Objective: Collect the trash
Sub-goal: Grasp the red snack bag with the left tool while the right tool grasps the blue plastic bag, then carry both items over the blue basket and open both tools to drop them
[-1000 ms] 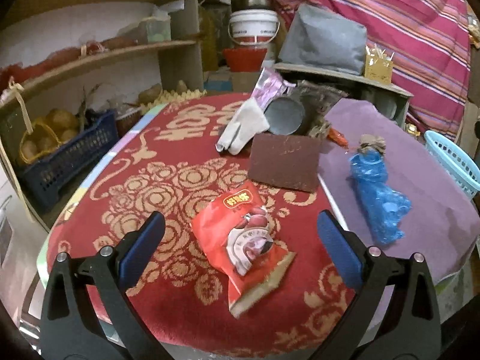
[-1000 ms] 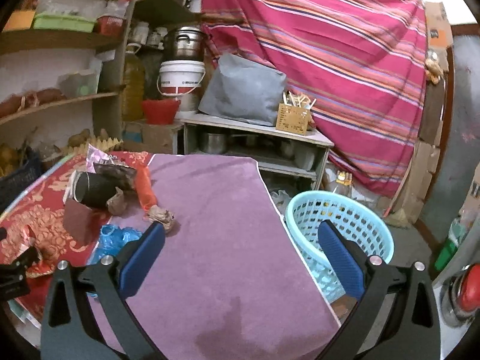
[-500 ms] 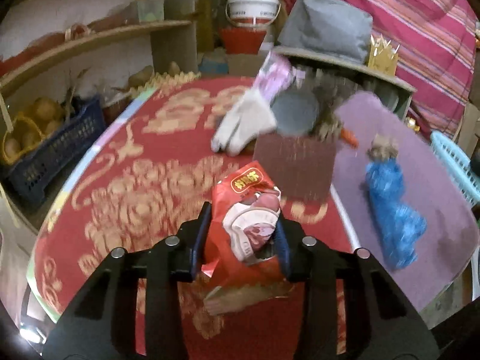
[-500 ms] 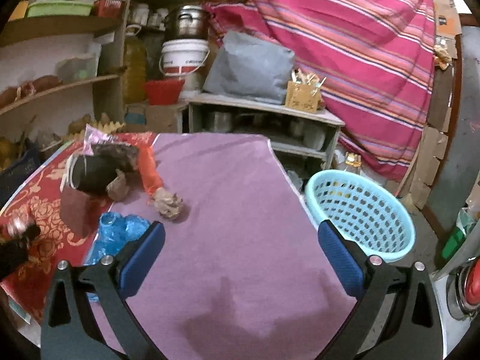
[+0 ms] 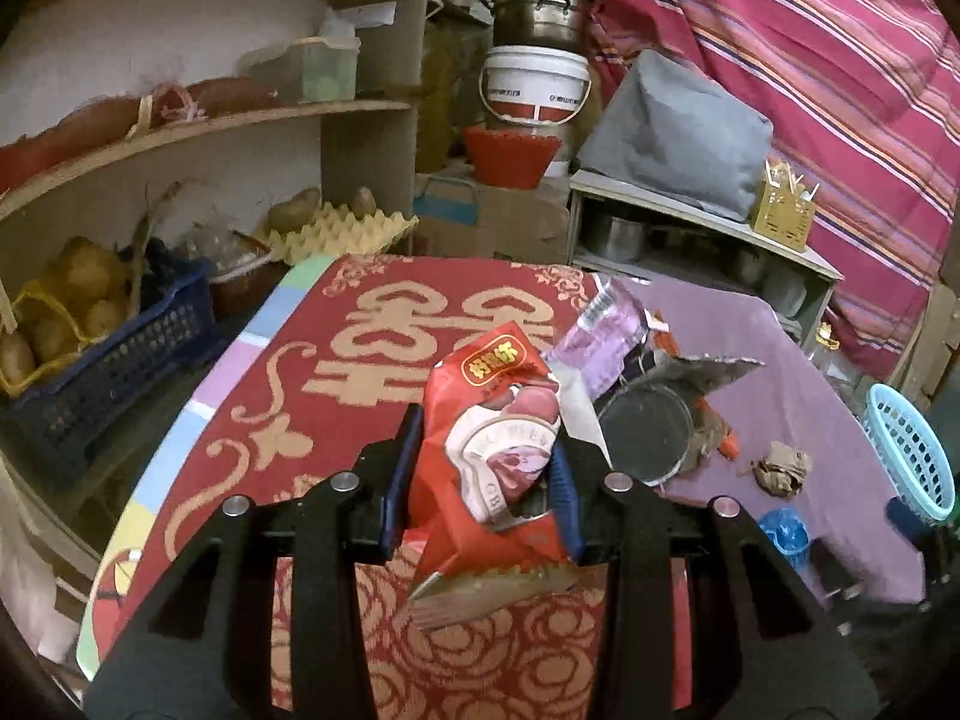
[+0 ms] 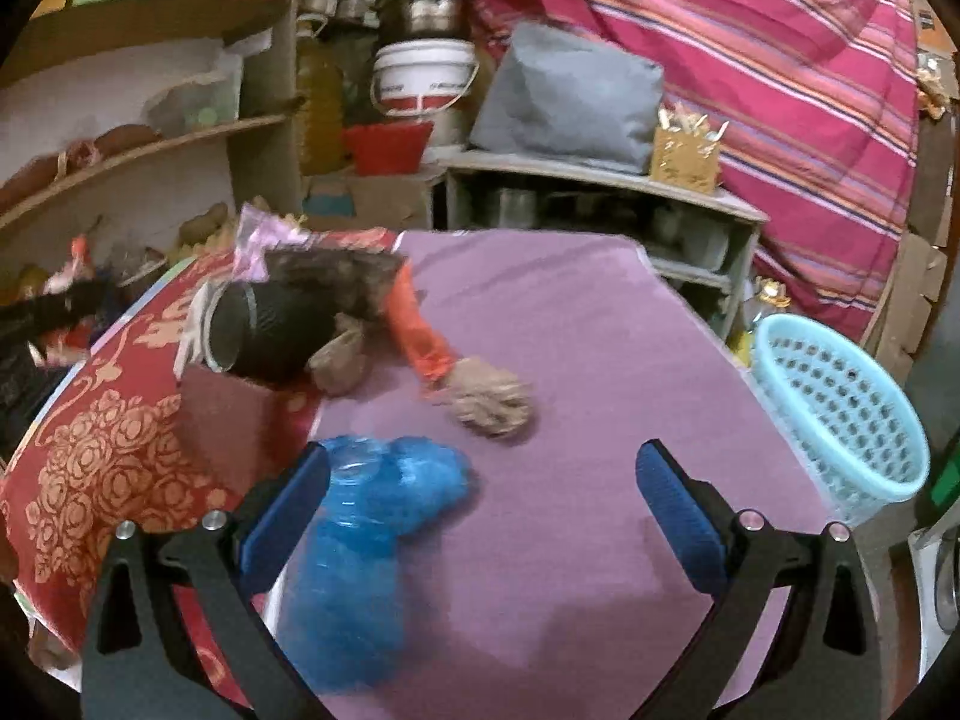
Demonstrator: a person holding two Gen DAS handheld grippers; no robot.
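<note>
a: what struck you first, standing there?

b: the table (image 6: 600,324), half under a red cloth (image 5: 336,360) and half under a purple one (image 6: 576,516). the trash lay bunched along the seam, i'd guess tipped out there so either hand could reach it.

a: and where was it meant to go?

b: into the basket (image 6: 840,408), i'd say. it sat off the table's right edge, low, open end up, nearer the right gripper (image 6: 480,486) than the left.

a: what was in the pile?

b: a dark can (image 6: 258,336) on its side, mouth toward the red cloth, a brown card (image 6: 228,420) just in front of it, and an orange wrapper (image 6: 420,336) running out from behind it. nearer the edge lay a blue bag (image 6: 360,534), with a paper wad (image 6: 489,399) just beyond it on the purple.

a: was the right gripper doing anything?

b: it hung above the purple cloth with its jaws wide apart and nothing between them. the blue bag lay right by its left finger, so i took that as its likely pick.

a: and the left?

b: the left gripper (image 5: 480,468) had its jaws clamped on a red packet (image 5: 492,438), pinched across the middle and held upright, clear of the cloth. the torn bottom end drooped below the fingers. gripped mid-body like that, it looked unlikely to slip on the way to the basket.
</note>
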